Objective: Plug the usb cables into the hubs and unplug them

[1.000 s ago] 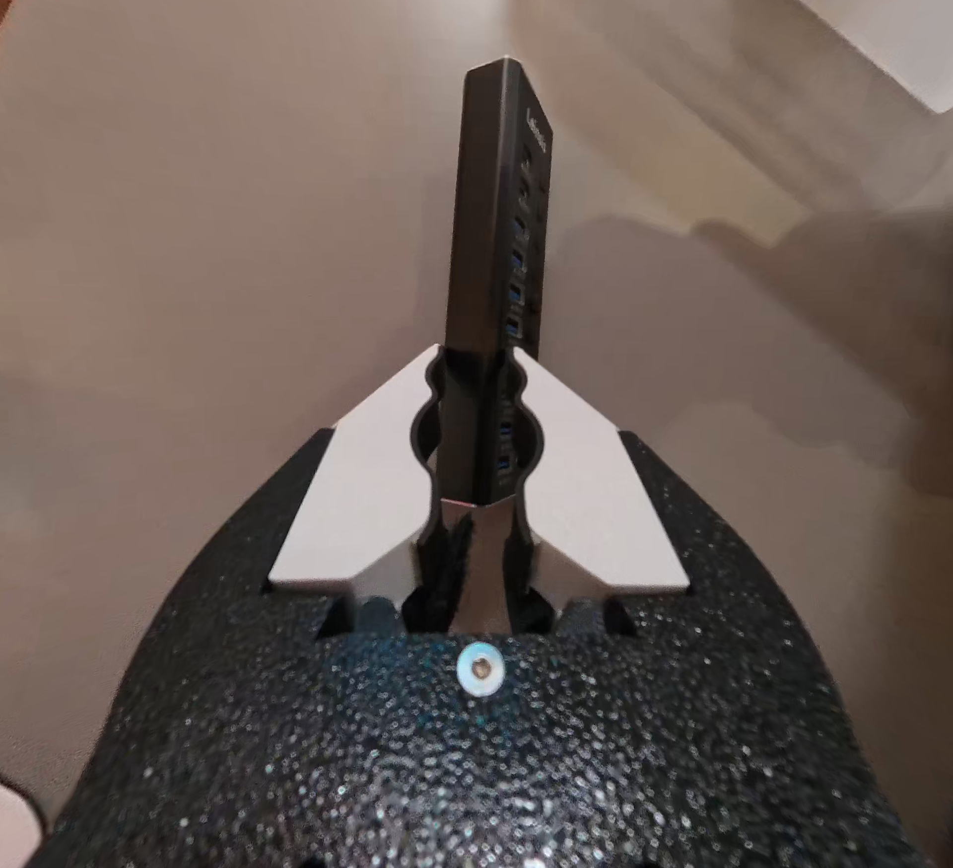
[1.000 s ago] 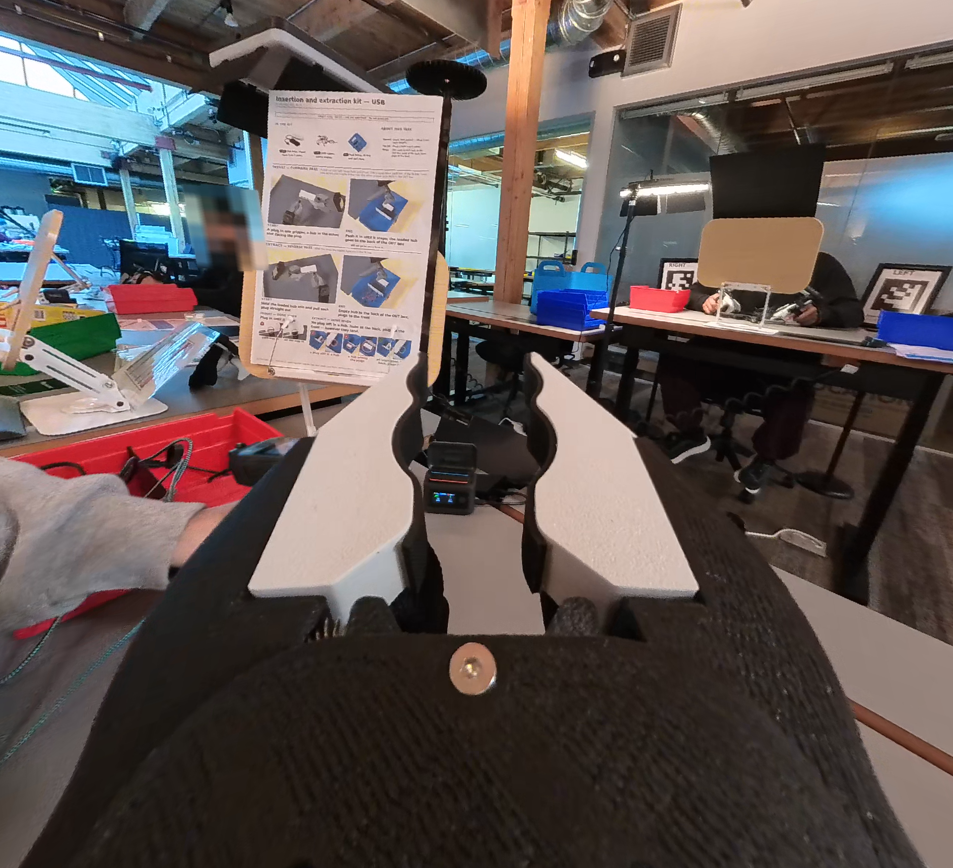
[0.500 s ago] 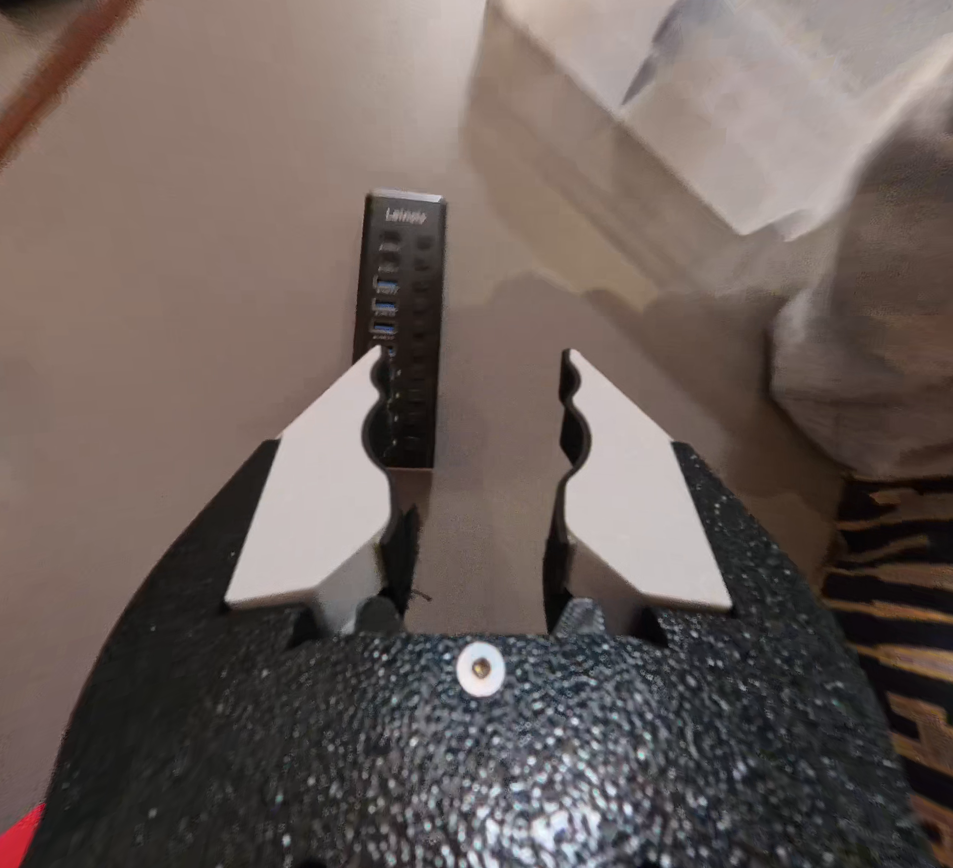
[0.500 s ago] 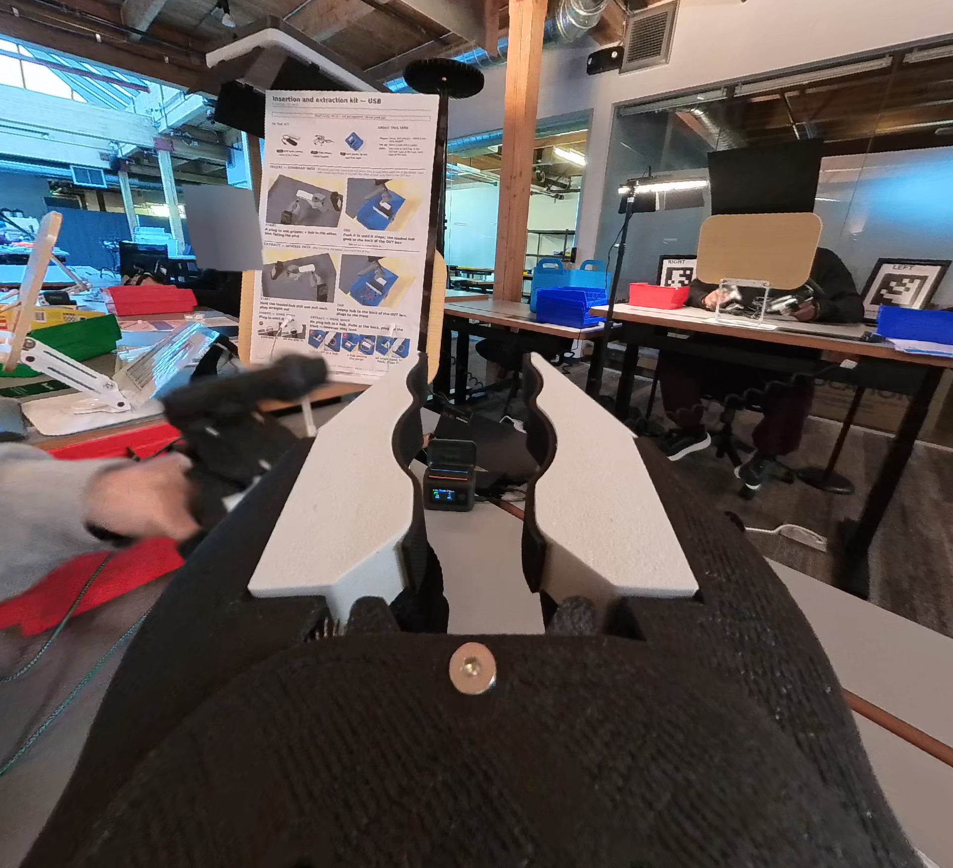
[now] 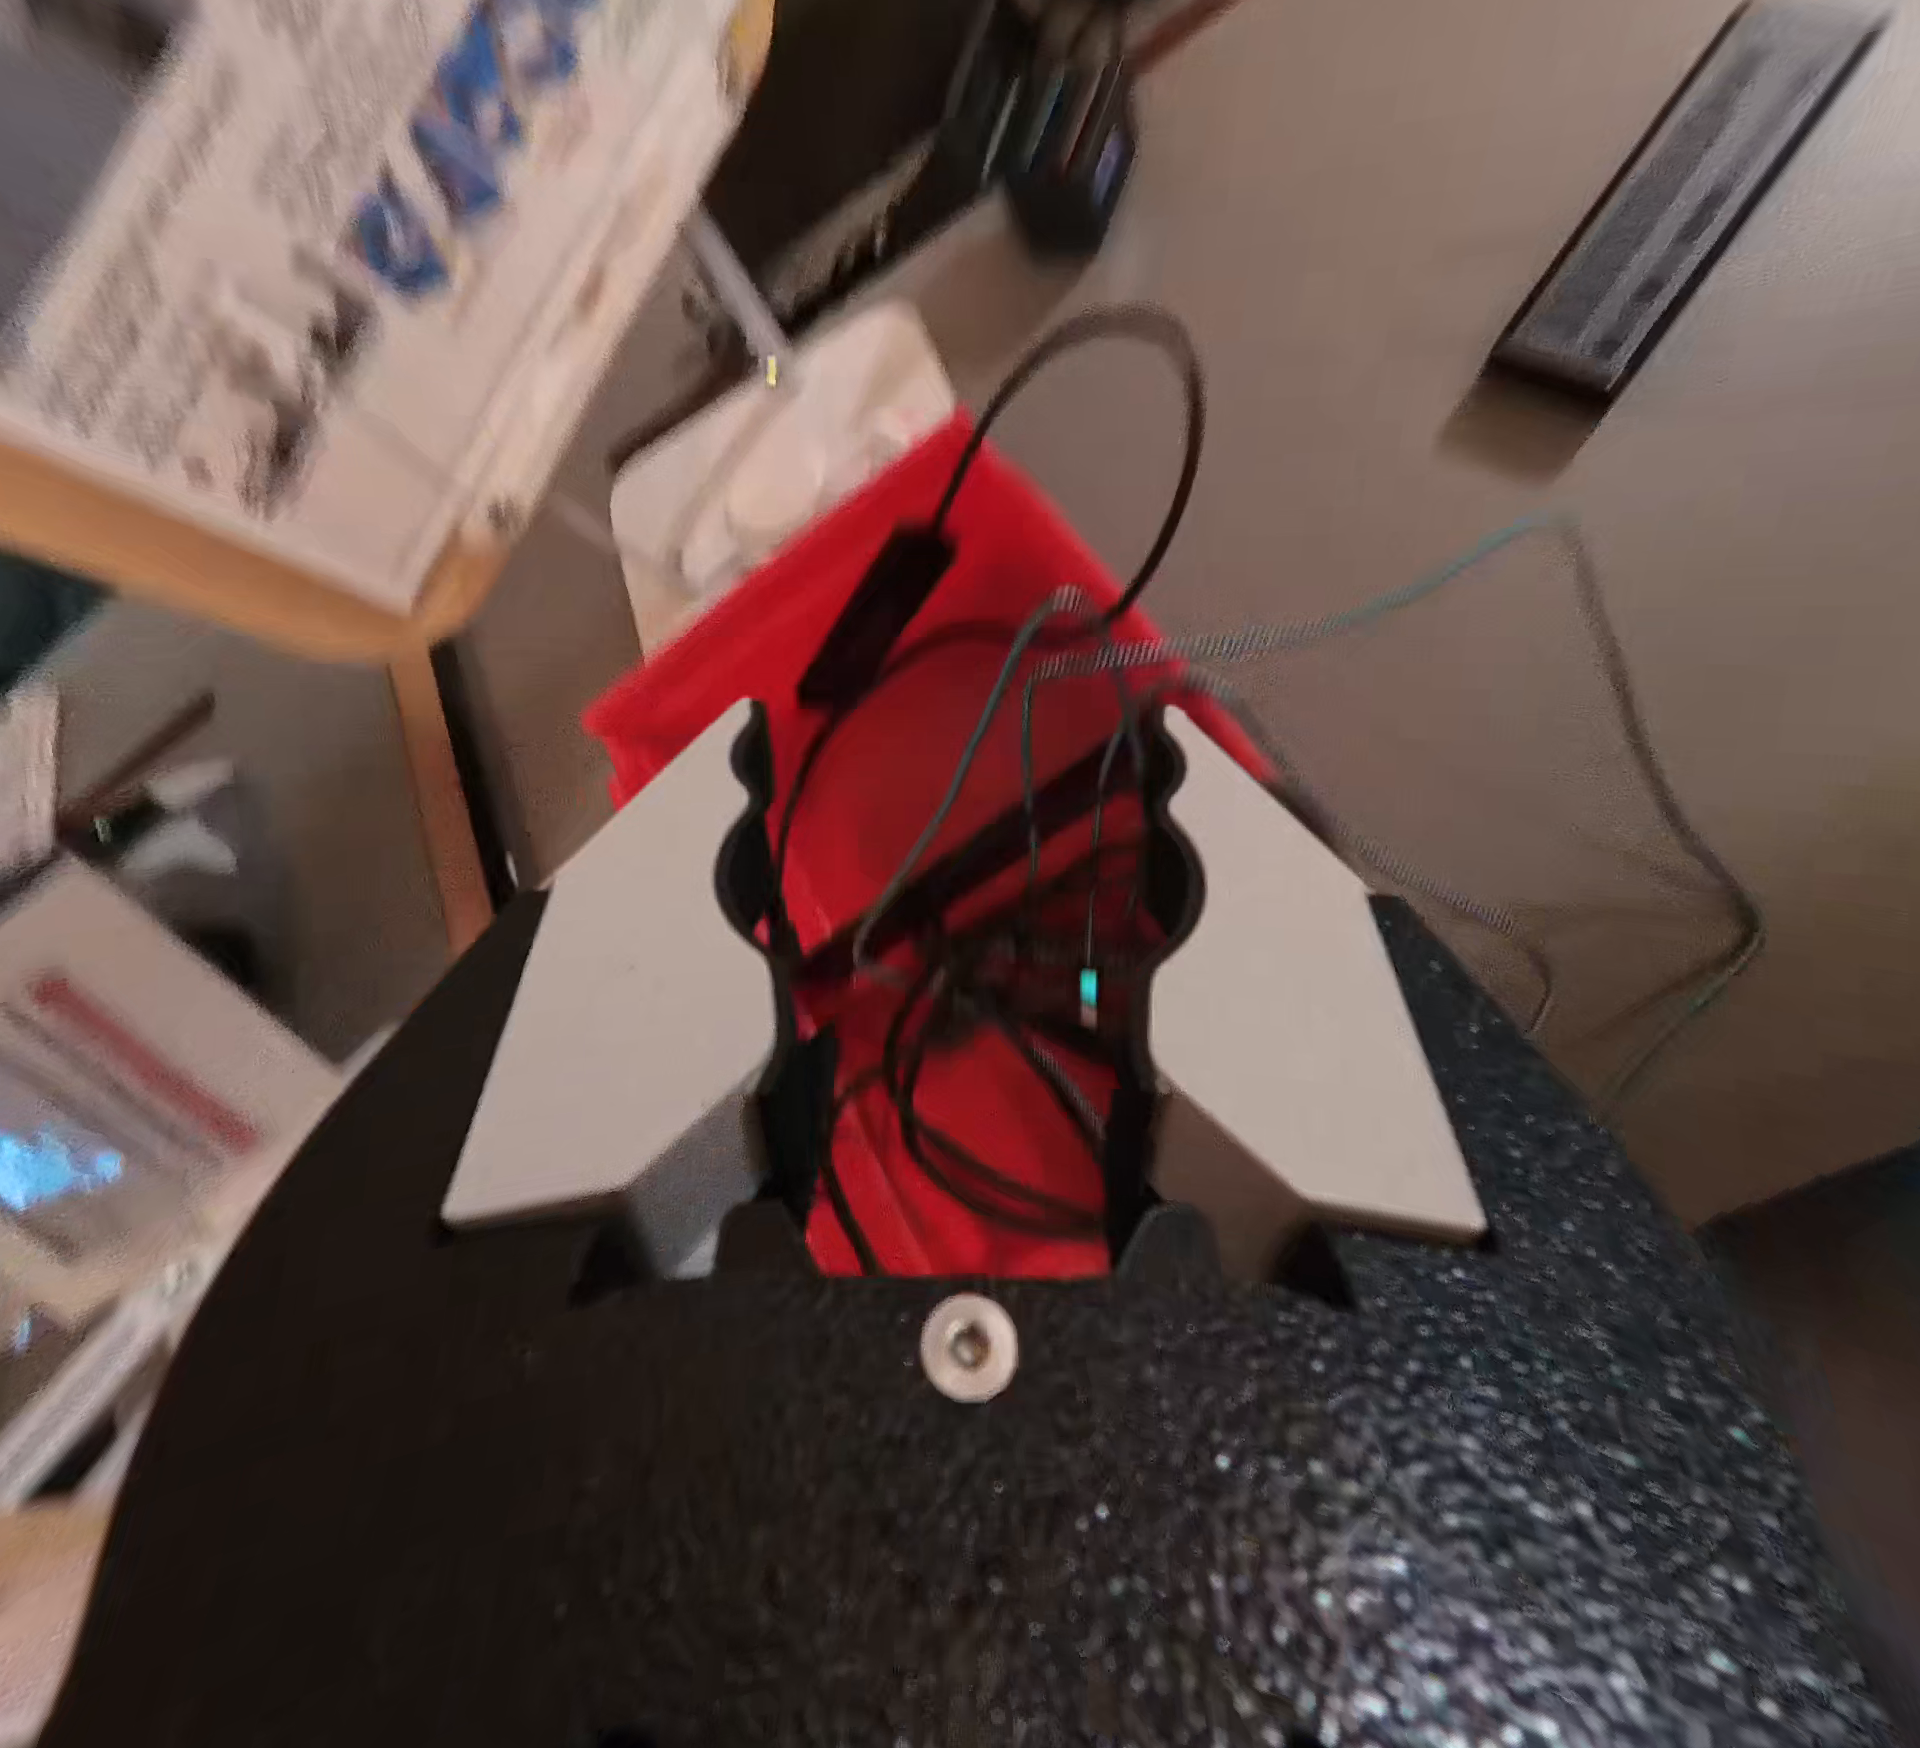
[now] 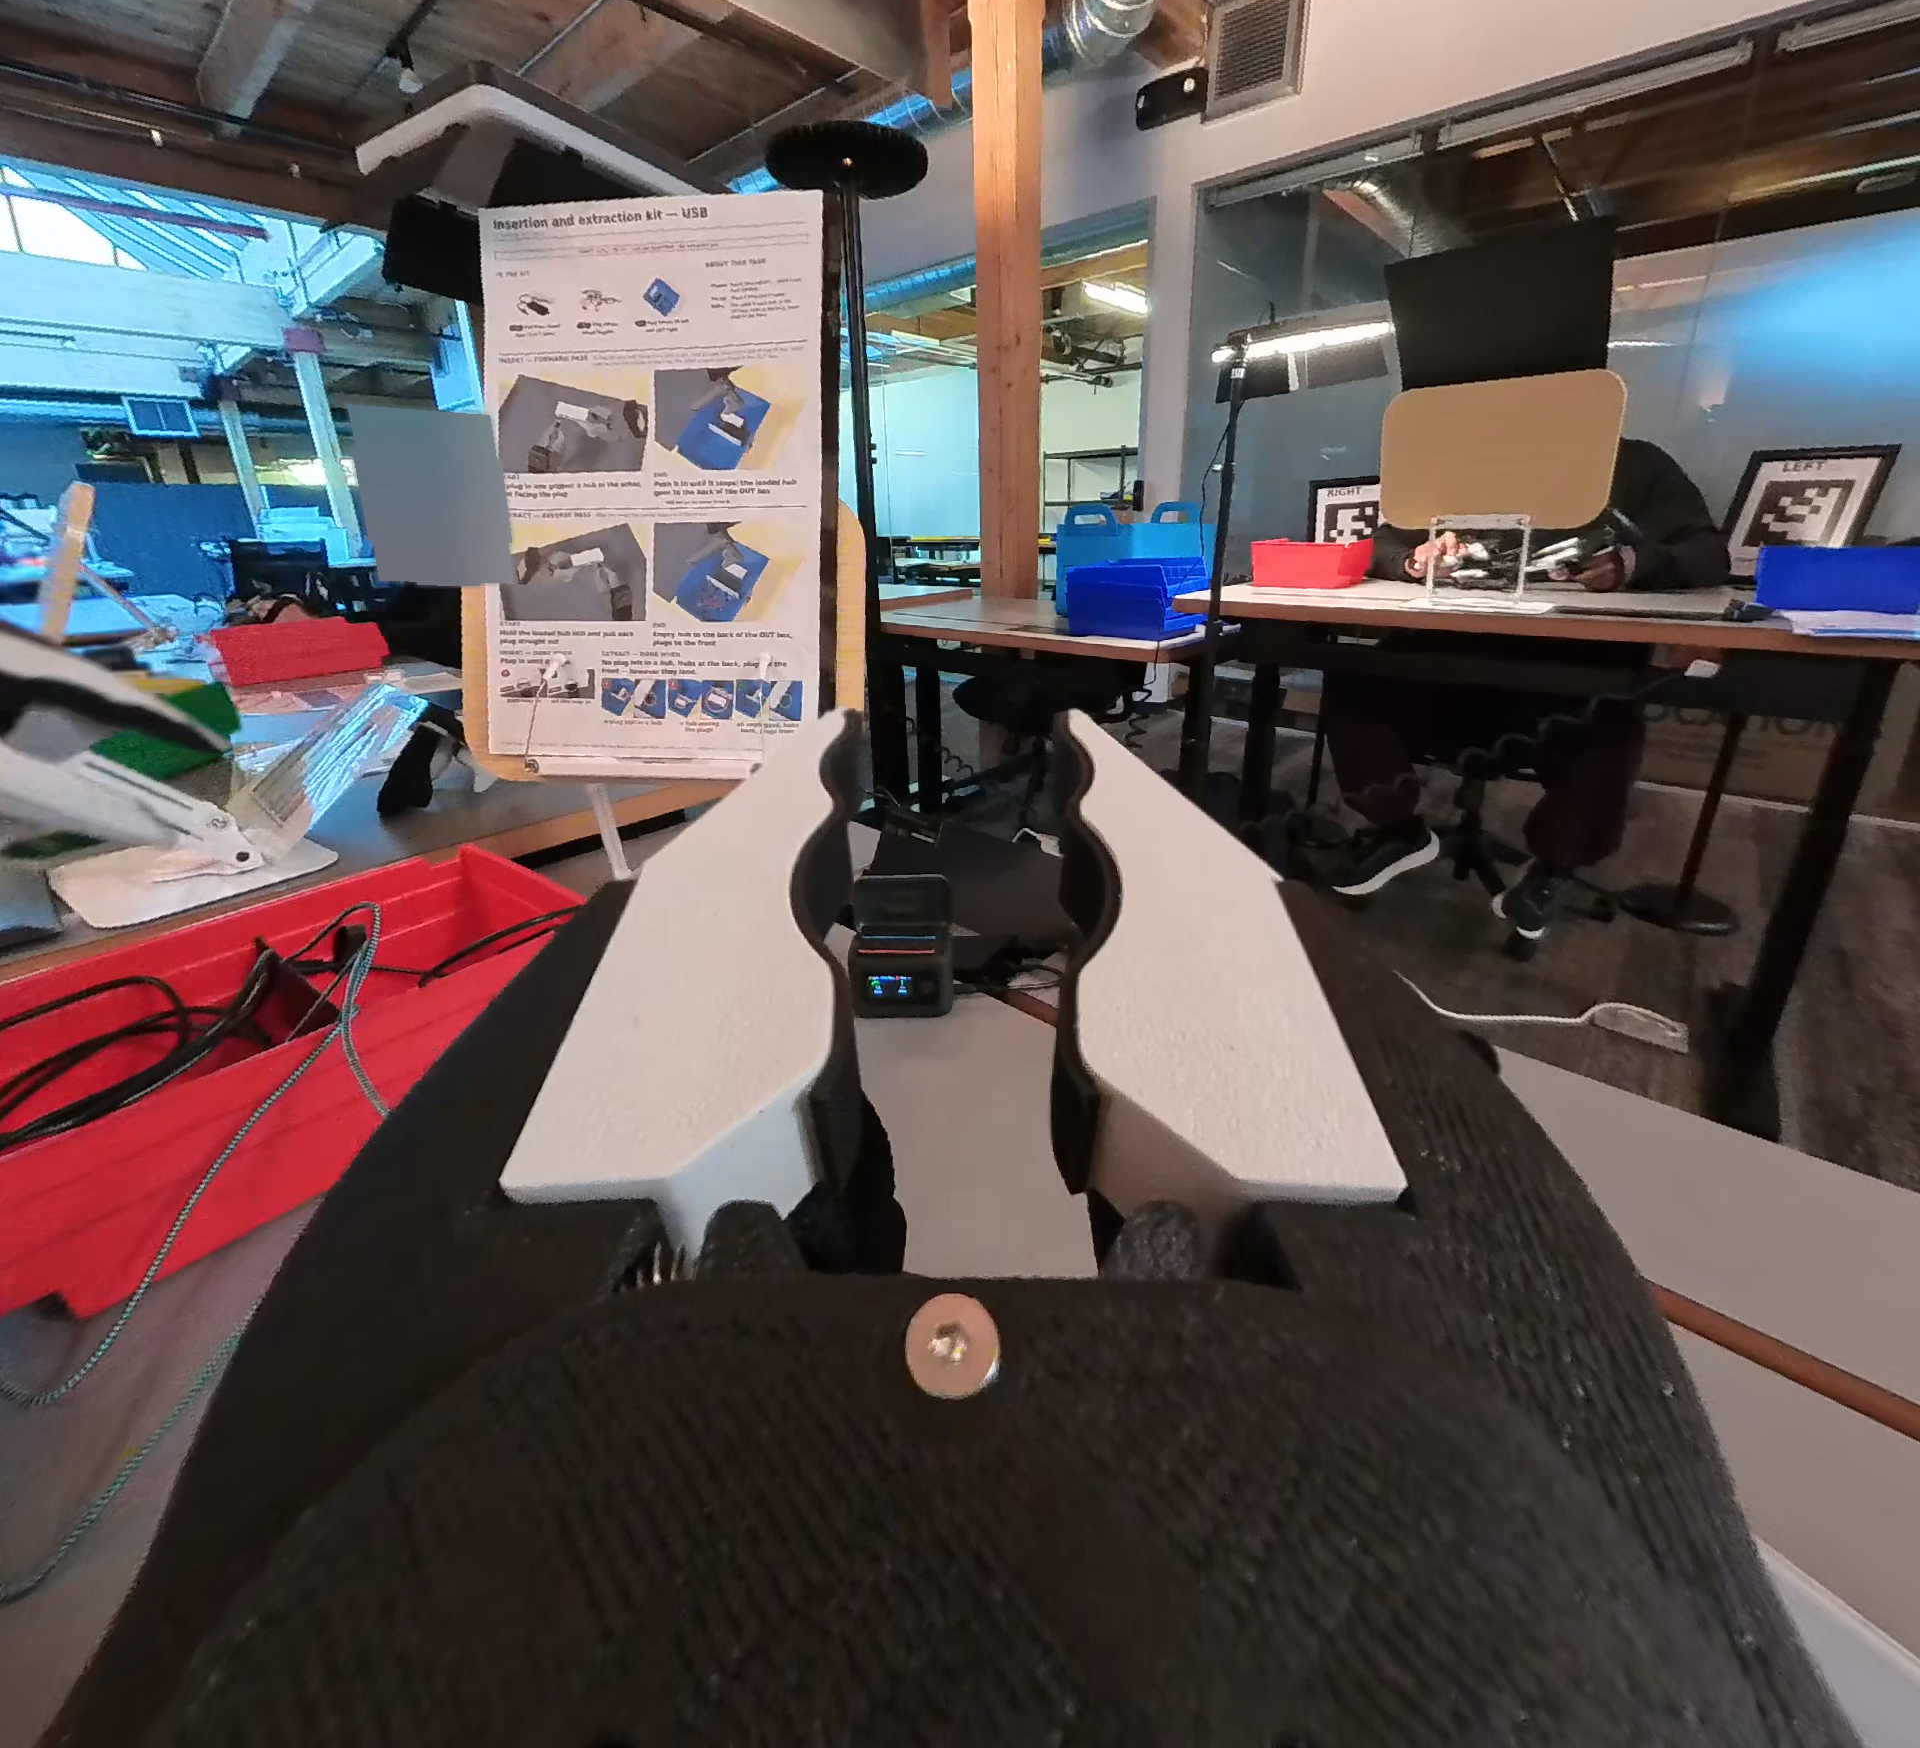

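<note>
Several thin black usb cables (image 5: 940, 1002) lie tangled in red bin (image 5: 727, 670); both tools w/ jaws apart, empty.

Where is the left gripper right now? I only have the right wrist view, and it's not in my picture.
Observer: The left gripper hovers over the red bin, pointing down into it.
Operator: Is it holding anything?
Observer: No. Its jaws stand open with nothing between them, and the tangled cables lie below in the bin.
Operator: Any hub outside the bin?
Observer: Yes. A long black hub lies flat on the table, at the upper right of the blurred left wrist view.
</note>
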### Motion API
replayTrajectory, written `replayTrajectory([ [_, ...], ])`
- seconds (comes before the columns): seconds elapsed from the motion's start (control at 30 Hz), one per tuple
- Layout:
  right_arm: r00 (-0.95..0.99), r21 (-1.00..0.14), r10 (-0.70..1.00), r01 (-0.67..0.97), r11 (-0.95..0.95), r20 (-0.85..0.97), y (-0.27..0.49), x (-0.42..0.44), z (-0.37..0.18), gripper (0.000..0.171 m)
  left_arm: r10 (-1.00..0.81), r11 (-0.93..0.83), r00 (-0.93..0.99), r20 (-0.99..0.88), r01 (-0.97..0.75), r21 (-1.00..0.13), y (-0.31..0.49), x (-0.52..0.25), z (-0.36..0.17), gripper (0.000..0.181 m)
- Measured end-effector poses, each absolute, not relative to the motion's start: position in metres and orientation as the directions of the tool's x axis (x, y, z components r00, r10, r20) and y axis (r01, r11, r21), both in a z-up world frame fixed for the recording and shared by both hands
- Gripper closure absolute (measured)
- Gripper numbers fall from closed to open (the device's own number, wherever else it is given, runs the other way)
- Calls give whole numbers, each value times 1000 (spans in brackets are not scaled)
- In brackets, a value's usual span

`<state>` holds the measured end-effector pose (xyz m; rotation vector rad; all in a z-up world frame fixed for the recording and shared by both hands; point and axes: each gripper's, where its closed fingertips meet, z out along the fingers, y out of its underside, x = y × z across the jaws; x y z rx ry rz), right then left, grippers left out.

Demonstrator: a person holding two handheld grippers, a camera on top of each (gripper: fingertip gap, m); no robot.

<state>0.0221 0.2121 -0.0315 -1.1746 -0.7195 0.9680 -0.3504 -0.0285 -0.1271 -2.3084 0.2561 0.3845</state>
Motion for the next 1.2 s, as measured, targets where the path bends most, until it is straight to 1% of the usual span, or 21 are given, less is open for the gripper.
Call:
replayTrajectory([
  [0.1, 431, -969, 902, -226, 99, -9, 210, 20, -31, 137, -4, -815, 953, -304, -179, -550, -69, -375, -180, 113],
  [0.17, 432, -971, 902, -215, 103, 0, 209, 17, -32, 137, 39, -863, 972, -231, -83, -498, -89, -379, -214, 113],
  [0.2, 432, -973, 902, -208, 104, 4, 209, 15, -32, 137, 70, -875, 981, -183, -28, -484, -97, -380, -228, 113],
  [0.3, 431, -976, 902, -189, 106, 14, 208, 11, -34, 137, 137, -884, 990, -33, 107, -456, -110, -374, -261, 104],
  [0.37, 431, -978, 902, -180, 106, 19, 208, 9, -35, 137, 154, -879, 984, 84, 176, -443, -111, -362, -277, 103],
  [0.4, 430, -979, 903, -176, 105, 20, 208, 8, -35, 137, 170, -878, 980, 101, 197, -436, -111, -362, -283, 103],
  [0.5, 428, -980, 903, -168, 104, 23, 208, 6, -36, 137, 196, -891, 978, 65, 206, -405, -112, -366, -298, 105],
  [0.57, 426, -981, 904, -163, 103, 24, 208, 5, -37, 137, 192, -899, 979, 60, 200, -391, -110, -364, -302, 112],
  [0.6, 425, -982, 905, -161, 102, 24, 207, 4, -37, 137, 188, -901, 980, 62, 197, -386, -109, -363, -303, 122],
  [0.67, 422, -982, 906, -158, 101, 25, 207, 3, -38, 137, 179, -909, 984, 24, 175, -377, -108, -368, -302, 148],
  [0.73, 419, -983, 908, -156, 100, 26, 207, 2, -38, 137, 144, -910, 989, -30, 120, -397, -107, -373, -295, 175],
  [0.77, 418, -983, 908, -156, 99, 25, 207, 2, -38, 137, 140, -910, 989, -40, 112, -400, -108, -374, -289, 178],
  [0.87, 416, -983, 909, -160, 95, 21, 208, 3, -39, 137, 140, -891, 983, -116, 74, -447, -110, -381, -256, 179],
  [0.97, 414, -981, 910, -169, 92, 14, 209, 5, -38, 137, 160, -863, 959, -234, 21, -505, -114, -391, -206, 180],
  [1.07, 412, -980, 911, -179, 88, 6, 209, 7, -38, 137, 181, -820, 912, -368, -67, -569, -114, -395, -144, 180],
  [1.2, 407, -978, 913, -189, 87, 3, 208, 9, -36, 137, 201, -769, 806, -557, -223, -599, -109, -393, -53, 180],
])
